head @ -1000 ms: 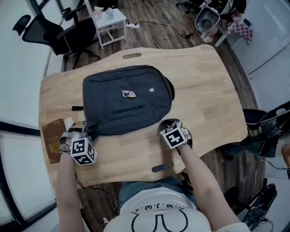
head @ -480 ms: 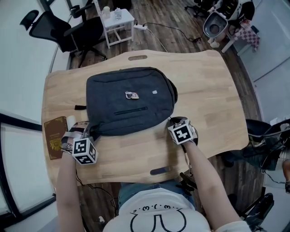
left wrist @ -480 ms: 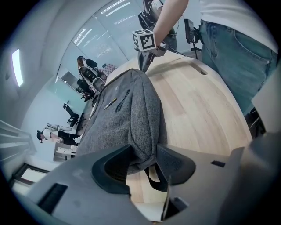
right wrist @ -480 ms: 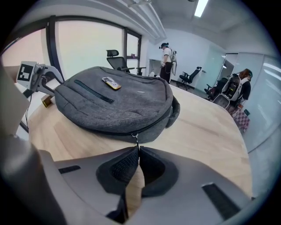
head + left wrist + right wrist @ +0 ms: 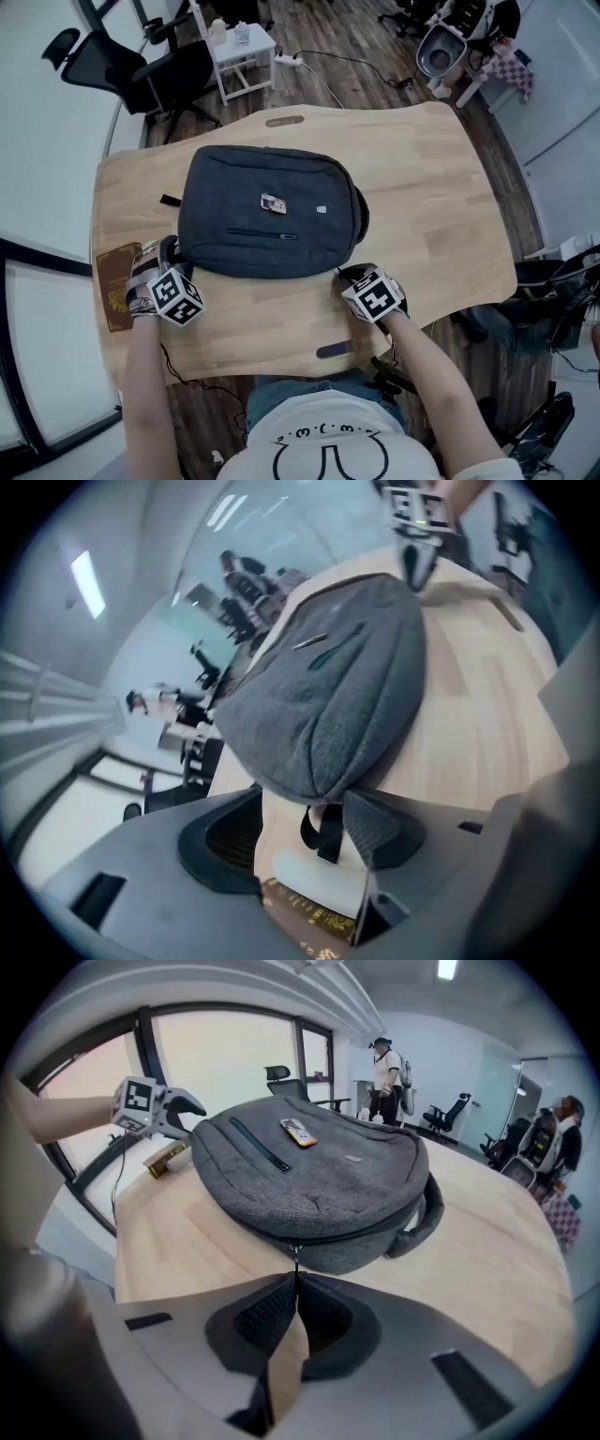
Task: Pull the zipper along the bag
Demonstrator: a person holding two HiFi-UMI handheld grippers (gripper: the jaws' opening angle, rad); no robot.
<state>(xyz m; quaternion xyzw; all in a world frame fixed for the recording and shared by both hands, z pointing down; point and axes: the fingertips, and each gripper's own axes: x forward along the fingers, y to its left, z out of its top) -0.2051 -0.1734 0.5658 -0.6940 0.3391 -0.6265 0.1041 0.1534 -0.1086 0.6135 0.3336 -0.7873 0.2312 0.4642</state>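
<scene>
A dark grey backpack (image 5: 272,211) lies flat on the wooden table (image 5: 441,187). At its near right corner my right gripper (image 5: 343,274) is shut on the small metal zipper pull (image 5: 294,1262), which runs straight into its closed tips (image 5: 294,1281). My left gripper (image 5: 164,251) stands at the backpack's near left corner. Its jaws have just been opening and now stand wide (image 5: 314,841). A black strap loop (image 5: 323,827) of the backpack (image 5: 328,686) hangs between them, unpressed.
A brown booklet (image 5: 112,286) lies at the table's left edge beside my left gripper, next to a white object (image 5: 314,874). Office chairs and a small white side table (image 5: 242,52) stand beyond the far edge. People stand in the background of both gripper views.
The left gripper has let go of the backpack's corner and swung away to the left. The backpack has turned slightly on the table. The right gripper drew back toward me.
</scene>
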